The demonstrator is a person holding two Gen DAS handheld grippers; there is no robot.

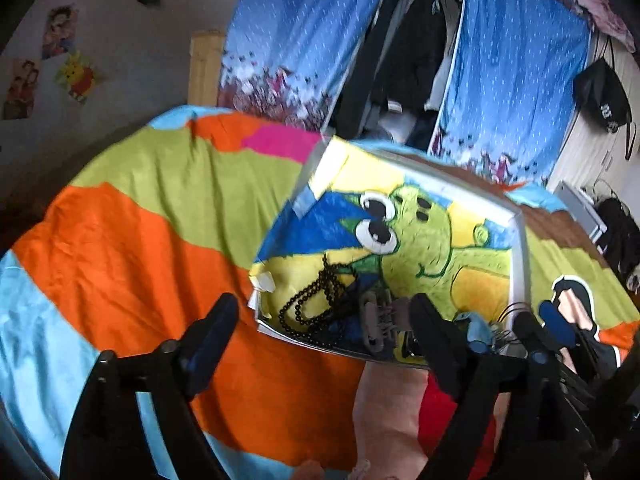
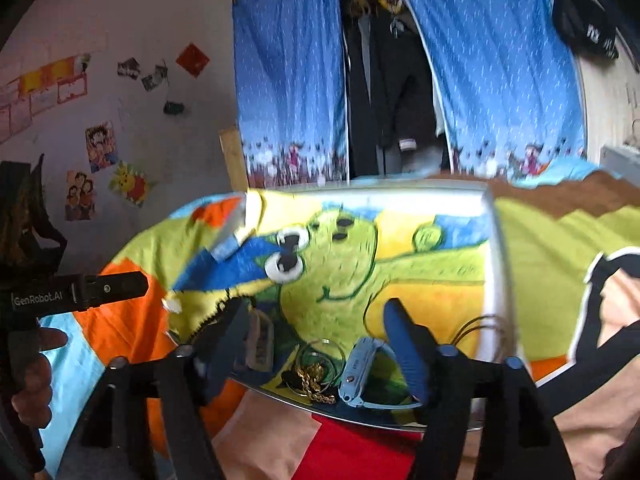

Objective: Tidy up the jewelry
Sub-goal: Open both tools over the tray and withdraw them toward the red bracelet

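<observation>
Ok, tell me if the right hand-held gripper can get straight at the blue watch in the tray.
Probably yes. The right hand-held gripper is open and empty, and the blue watch lies uncovered between its fingers at the tray's near edge. The gold chain sits close beside it and might get caught.

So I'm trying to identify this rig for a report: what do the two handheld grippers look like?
Both are matte black plastic. The left gripper and right gripper each have two long tapered fingers faced with blue pads, on angular black frames with round pivot bolts. In the right wrist view, the left unit's black body carries white "GenRobot.AI" lettering. No cables or sleeves are visible.
</observation>
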